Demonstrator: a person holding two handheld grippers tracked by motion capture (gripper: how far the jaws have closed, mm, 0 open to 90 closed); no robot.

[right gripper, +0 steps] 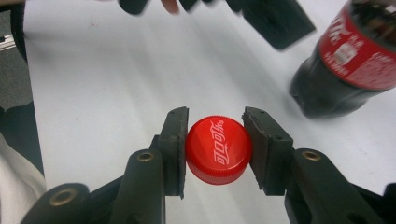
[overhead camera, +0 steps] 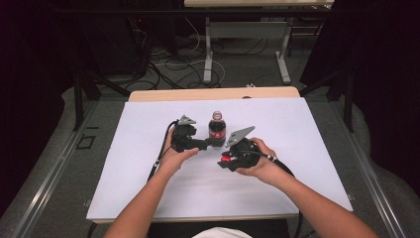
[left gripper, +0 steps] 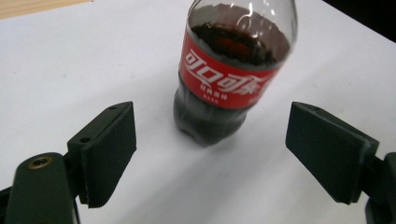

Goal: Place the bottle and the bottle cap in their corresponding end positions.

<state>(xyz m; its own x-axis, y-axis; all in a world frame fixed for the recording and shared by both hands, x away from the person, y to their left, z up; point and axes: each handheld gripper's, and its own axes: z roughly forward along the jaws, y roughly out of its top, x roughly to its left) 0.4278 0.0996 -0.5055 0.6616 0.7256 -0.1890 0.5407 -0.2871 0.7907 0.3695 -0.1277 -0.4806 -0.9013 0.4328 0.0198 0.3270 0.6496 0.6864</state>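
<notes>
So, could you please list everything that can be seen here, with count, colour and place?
cola bottle: one, dark liquid with red label, upright on the sheet, between the two grippers, cap off
bottle cap: one, red, clamped between the right gripper's fingers
sheet: one, white, covering the tabletop
table: one, light wood edge at the far side
second table: one, grey legs, behind
cables: several, dark and white, on the floor behind
left gripper: one, black, open on both sides of the bottle
right gripper: one, black, shut on the cap
forearms: two, from the bottom edge

1 cola bottle [overhead camera: 217, 130], 1 red cap [right gripper: 218, 149], 2 claws
</notes>
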